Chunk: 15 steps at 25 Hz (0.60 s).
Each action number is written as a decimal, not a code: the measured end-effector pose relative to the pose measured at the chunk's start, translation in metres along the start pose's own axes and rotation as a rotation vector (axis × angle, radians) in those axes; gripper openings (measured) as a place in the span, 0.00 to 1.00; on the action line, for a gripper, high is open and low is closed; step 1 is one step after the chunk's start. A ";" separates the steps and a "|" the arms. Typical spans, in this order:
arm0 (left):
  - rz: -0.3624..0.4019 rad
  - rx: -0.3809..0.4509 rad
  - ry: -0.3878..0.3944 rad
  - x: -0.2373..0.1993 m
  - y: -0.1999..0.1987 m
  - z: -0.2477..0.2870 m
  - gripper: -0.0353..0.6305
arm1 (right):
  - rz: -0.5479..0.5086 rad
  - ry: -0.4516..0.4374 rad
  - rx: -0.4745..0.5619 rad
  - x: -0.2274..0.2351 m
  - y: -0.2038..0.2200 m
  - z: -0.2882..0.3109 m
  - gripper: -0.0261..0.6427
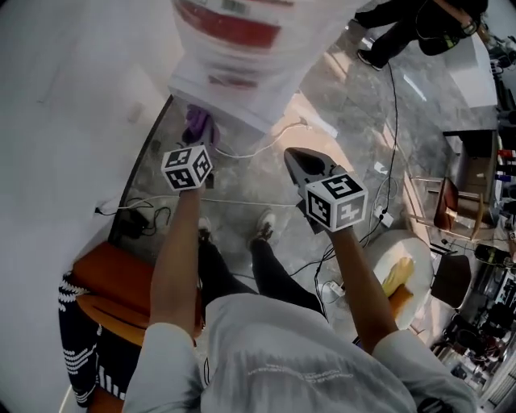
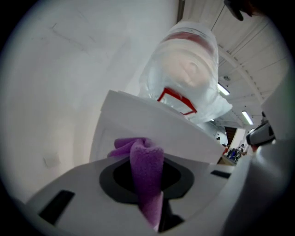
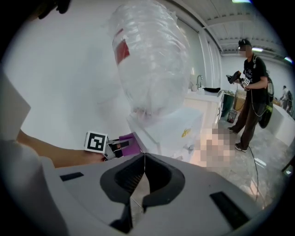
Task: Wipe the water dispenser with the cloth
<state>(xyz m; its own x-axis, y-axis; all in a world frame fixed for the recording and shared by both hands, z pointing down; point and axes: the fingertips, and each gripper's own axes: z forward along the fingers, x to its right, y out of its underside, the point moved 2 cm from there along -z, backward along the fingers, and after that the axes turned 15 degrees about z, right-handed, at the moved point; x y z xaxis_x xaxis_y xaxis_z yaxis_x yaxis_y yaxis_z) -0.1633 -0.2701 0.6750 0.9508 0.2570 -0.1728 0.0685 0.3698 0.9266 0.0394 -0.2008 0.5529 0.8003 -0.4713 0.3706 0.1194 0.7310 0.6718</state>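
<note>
A white water dispenser [image 1: 230,85] stands against the wall, with a clear bottle [image 1: 234,24] bearing a red label on top. The dispenser [image 2: 152,126] and its bottle [image 2: 184,69] fill the left gripper view. My left gripper [image 1: 196,145] is shut on a purple cloth [image 1: 198,125] and holds it against the dispenser's left front corner. The cloth [image 2: 145,170] stands up between the jaws. My right gripper [image 1: 302,165] hangs shut and empty to the right, away from the dispenser [image 3: 170,124]. The right gripper view catches the left gripper [image 3: 120,146] with the cloth [image 3: 130,144].
White cables [image 1: 242,153] and a power strip [image 1: 379,216] trail over the marble floor. An orange chair [image 1: 121,286] sits at the left, a round white table [image 1: 407,270] with a yellow item at the right. A person [image 3: 251,87] stands farther back by a counter.
</note>
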 end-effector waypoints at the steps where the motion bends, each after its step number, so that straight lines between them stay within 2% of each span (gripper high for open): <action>1: -0.012 0.003 0.008 0.013 0.005 0.002 0.15 | 0.004 -0.006 -0.014 0.004 0.004 0.004 0.06; 6: -0.134 0.041 0.031 0.067 0.029 0.009 0.15 | 0.021 -0.042 -0.084 0.024 0.025 0.017 0.06; 10: -0.257 0.065 0.072 0.092 0.047 0.011 0.15 | 0.000 -0.060 -0.141 0.031 0.042 0.027 0.06; 13: -0.306 0.008 0.150 0.111 0.070 0.016 0.15 | -0.002 -0.079 -0.182 0.029 0.055 0.040 0.06; 15: -0.386 0.000 0.180 0.114 0.082 0.020 0.15 | 0.017 -0.093 -0.207 0.027 0.065 0.051 0.06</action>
<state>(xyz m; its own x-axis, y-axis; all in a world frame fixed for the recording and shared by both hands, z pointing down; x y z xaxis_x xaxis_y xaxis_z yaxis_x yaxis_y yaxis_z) -0.0433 -0.2286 0.7380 0.7876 0.2511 -0.5628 0.4095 0.4692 0.7824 0.0384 -0.1913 0.6394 0.7469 -0.4943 0.4448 0.2316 0.8204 0.5227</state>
